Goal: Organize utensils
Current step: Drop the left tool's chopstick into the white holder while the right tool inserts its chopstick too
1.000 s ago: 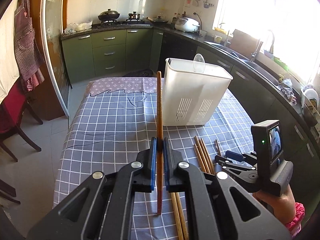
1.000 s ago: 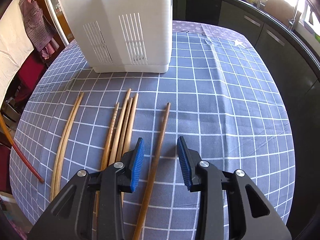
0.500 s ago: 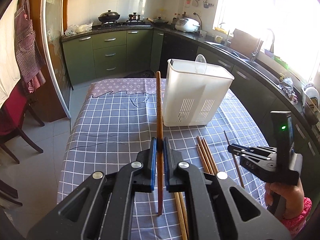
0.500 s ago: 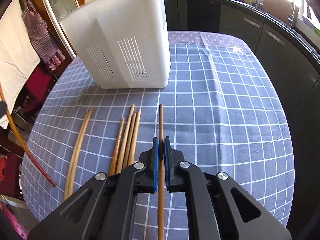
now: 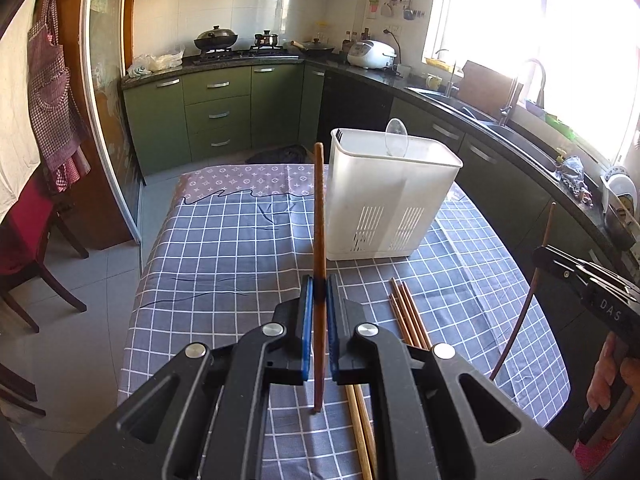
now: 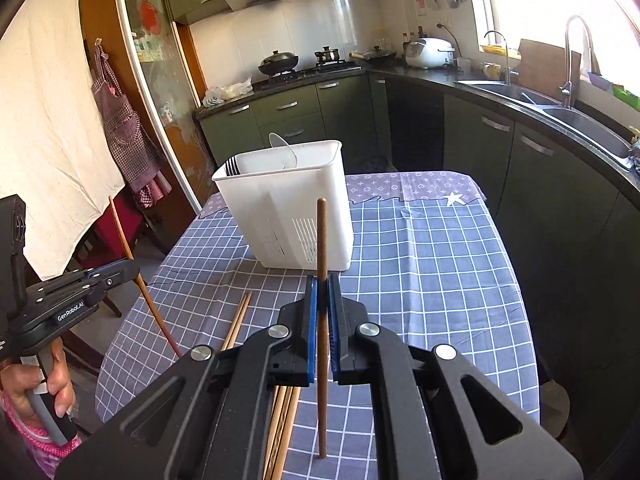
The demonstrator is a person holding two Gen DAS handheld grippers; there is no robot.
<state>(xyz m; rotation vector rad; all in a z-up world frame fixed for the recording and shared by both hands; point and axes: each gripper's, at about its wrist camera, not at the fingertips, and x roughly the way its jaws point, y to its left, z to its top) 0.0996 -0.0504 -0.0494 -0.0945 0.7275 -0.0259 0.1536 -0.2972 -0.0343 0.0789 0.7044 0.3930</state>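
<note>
My left gripper (image 5: 319, 300) is shut on a brown chopstick (image 5: 319, 208) and holds it upright above the checked table, short of the white utensil holder (image 5: 384, 204). My right gripper (image 6: 322, 300) is shut on a darker chopstick (image 6: 321, 240), upright and lifted, in front of the holder (image 6: 288, 208). A clear spoon (image 5: 396, 142) stands in the holder. Several loose chopsticks (image 5: 406, 312) lie on the cloth between the grippers; they also show in the right wrist view (image 6: 236, 324). The right gripper also shows at the left wrist view's right edge (image 5: 560, 264), the left gripper at the right wrist view's left (image 6: 120, 270).
The table (image 5: 224, 240) has a blue checked cloth and its left edge drops to the floor. A red chair (image 5: 24, 240) stands to the left. Green kitchen cabinets (image 5: 224, 112) and a counter with a sink (image 6: 560, 108) run behind and to the right.
My right gripper closed on a chopstick that lay on the cloth and has lifted it upright off the table. My left gripper holds its chopstick much as before.
</note>
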